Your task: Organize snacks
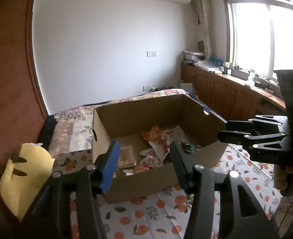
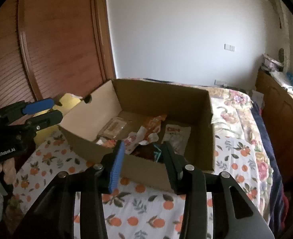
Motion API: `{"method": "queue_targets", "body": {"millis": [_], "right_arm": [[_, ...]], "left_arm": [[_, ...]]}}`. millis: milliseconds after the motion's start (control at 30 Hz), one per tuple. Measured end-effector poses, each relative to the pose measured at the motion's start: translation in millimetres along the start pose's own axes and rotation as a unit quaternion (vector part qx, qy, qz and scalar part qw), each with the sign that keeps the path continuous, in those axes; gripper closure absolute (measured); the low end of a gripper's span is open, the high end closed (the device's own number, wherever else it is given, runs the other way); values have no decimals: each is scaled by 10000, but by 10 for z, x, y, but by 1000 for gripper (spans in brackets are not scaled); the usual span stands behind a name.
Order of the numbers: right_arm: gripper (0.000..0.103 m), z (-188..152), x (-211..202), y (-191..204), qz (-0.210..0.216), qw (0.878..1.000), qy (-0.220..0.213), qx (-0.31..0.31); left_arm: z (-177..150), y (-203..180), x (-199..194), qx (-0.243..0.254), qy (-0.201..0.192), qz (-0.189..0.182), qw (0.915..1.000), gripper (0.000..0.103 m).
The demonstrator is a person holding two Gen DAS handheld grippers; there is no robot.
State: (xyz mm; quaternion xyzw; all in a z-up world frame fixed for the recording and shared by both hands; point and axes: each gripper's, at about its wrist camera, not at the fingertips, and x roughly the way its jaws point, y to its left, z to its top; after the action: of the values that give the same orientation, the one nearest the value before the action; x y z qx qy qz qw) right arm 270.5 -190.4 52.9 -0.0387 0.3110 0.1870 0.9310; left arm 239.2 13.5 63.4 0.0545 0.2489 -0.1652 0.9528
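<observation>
Left gripper (image 1: 144, 159), black with one blue ribbed pad, is seen partly open and empty; right gripper (image 2: 142, 159) likewise, nothing gripped. "GenRobot.AI" is printed on the left unit. Just beyond both fingertips, crinkled foil snack packets (image 2: 146, 133) lie inside an open corrugated cardboard box (image 1: 146, 181) on an orange-print sheet (image 2: 146, 215).

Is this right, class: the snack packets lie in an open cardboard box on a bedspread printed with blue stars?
Not quite. The right wrist view shows the bedspread printed with oranges and leaves, not blue stars. The snack packets do lie in the open cardboard box.
</observation>
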Motion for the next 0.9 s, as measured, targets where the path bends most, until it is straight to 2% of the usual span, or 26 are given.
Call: {"method": "queue_targets", "body": {"millis": [133, 200, 267, 400, 467, 533, 633, 767, 800, 900], "right_arm": [[50, -46, -305, 60, -39, 9999, -141, 36], [48, -56, -409, 77, -75, 9998, -204, 40], [45, -70, -532, 102, -107, 9996, -262, 44], [37, -106, -748, 138, -165, 9991, -380, 53], [32, -128, -861, 161, -187, 9988, -440, 65], [20, -151, -957, 174, -198, 9986, -484, 65], [13, -190, -1096, 197, -206, 9982, -560, 101], [5, -248, -1262, 227, -202, 9980, -574, 143], [0, -265, -1304, 235, -214, 9979, -585, 165], [0, -310, -1410, 253, -217, 9975, -631, 231]], "left_arm": [[4, -84, -292, 81, -147, 93, 9998, 46], [14, -124, -439, 93, -229, 116, 9996, 44], [20, -164, -584, 84, -320, 108, 9994, 35], [31, -248, -787, 120, -371, 112, 9992, 33], [26, -294, -888, 132, -417, 163, 9989, 25], [23, -319, -971, 133, -451, 195, 9987, 24], [5, -358, -1097, 118, -499, 292, 9983, 14], [-22, -399, -1247, 125, -558, 271, 9980, 14], [-28, -402, -1283, 112, -576, 261, 9979, 14], [-62, -409, -1405, 54, -607, 236, 9979, 14]]}}
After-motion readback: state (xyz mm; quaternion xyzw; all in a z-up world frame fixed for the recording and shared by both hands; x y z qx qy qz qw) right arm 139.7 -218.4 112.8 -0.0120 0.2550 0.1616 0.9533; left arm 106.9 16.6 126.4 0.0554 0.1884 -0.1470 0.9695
